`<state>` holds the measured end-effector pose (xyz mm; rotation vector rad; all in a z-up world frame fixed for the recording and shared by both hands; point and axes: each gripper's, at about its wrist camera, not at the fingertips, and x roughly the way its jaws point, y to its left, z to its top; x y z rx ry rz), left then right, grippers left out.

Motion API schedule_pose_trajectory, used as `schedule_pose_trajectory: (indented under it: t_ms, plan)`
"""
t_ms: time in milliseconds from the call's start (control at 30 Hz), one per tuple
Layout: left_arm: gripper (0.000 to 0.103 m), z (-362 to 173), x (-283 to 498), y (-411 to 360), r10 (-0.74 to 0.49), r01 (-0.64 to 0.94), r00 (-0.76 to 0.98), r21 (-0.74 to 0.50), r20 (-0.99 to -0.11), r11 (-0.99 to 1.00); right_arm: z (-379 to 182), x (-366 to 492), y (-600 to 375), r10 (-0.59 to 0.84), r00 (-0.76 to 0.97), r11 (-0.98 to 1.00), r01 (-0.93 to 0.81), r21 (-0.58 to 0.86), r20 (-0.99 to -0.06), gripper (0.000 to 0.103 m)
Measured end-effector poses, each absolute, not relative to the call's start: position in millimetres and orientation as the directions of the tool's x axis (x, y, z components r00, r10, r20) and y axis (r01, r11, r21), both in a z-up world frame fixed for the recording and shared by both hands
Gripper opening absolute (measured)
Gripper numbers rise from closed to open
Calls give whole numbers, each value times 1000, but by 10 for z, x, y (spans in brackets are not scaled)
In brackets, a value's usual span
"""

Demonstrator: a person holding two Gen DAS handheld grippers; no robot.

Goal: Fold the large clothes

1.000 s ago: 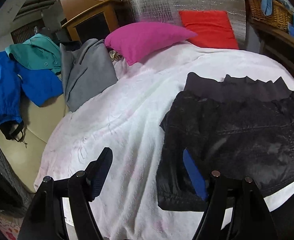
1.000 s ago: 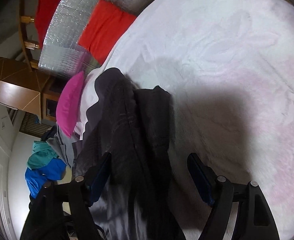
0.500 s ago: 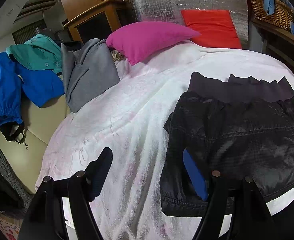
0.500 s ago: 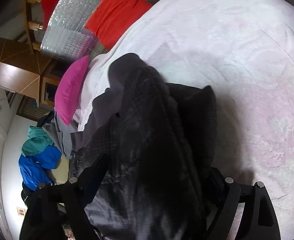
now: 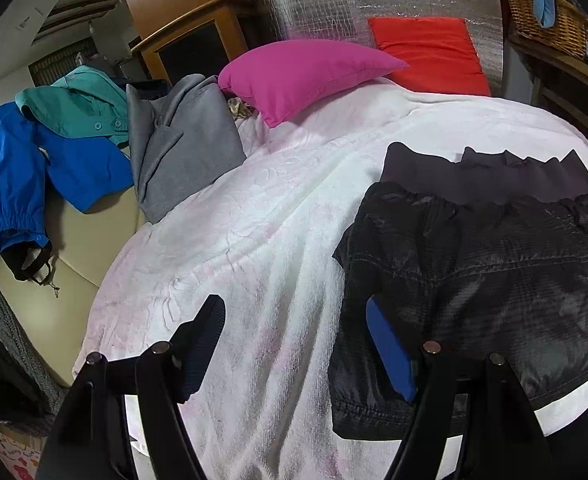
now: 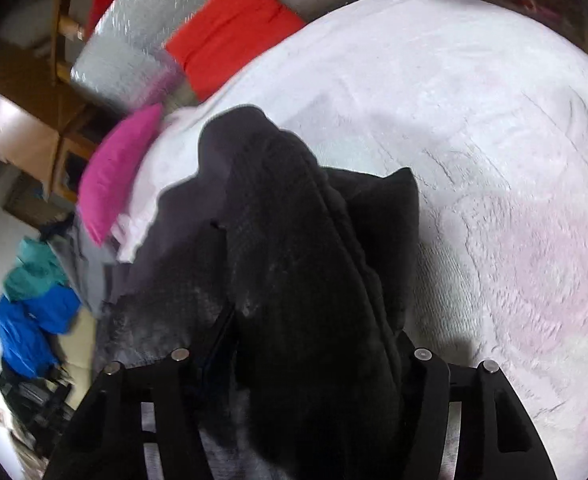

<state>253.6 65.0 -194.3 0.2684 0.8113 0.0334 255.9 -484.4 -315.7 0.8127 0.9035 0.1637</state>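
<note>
A black jacket [image 5: 473, 264] lies folded on the white blanket [image 5: 254, 240], at the right of the left wrist view. My left gripper [image 5: 294, 344] is open and empty, its right finger [image 5: 389, 352] at the jacket's left edge. In the right wrist view the black jacket [image 6: 294, 260] bulges up between the fingers of my right gripper [image 6: 301, 360]. The cloth hides the fingertips, so I cannot tell whether they are shut on it.
A pink pillow [image 5: 305, 72] and a red cushion [image 5: 425, 52] lie at the head of the bed. Grey [image 5: 178, 140], teal [image 5: 74, 108] and blue [image 5: 22, 172] clothes are piled at the left on a beige surface. A wicker basket [image 5: 545, 20] stands at the back right.
My right gripper has pushed into the black jacket, which now fills the space between its fingers. The left gripper has barely moved.
</note>
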Motion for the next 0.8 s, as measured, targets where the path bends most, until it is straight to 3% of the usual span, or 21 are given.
schedule_pose_trajectory:
  t_ms: [267,433,667,800]
  plan:
    - [74,-1940,2574,670,156,60,687,270,-710,961,-2984,2255,-5025,417,702,665,198,720,-578,68]
    - [76,-1962,2642,658,141,79,671,259,-728,963,-2892,2063,-5214,380,737,662,204,721,-559,77]
    - [79,-2214,3147,844,-141,185,470,-59,-872,981,-3043,2250,-5269,458,700,597,214,773,-548,77]
    - [79,-2409,3445,958,-320,181,331,-273,-887,945,-3128,2402,-5129,495,669,593,206,778,-554,77]
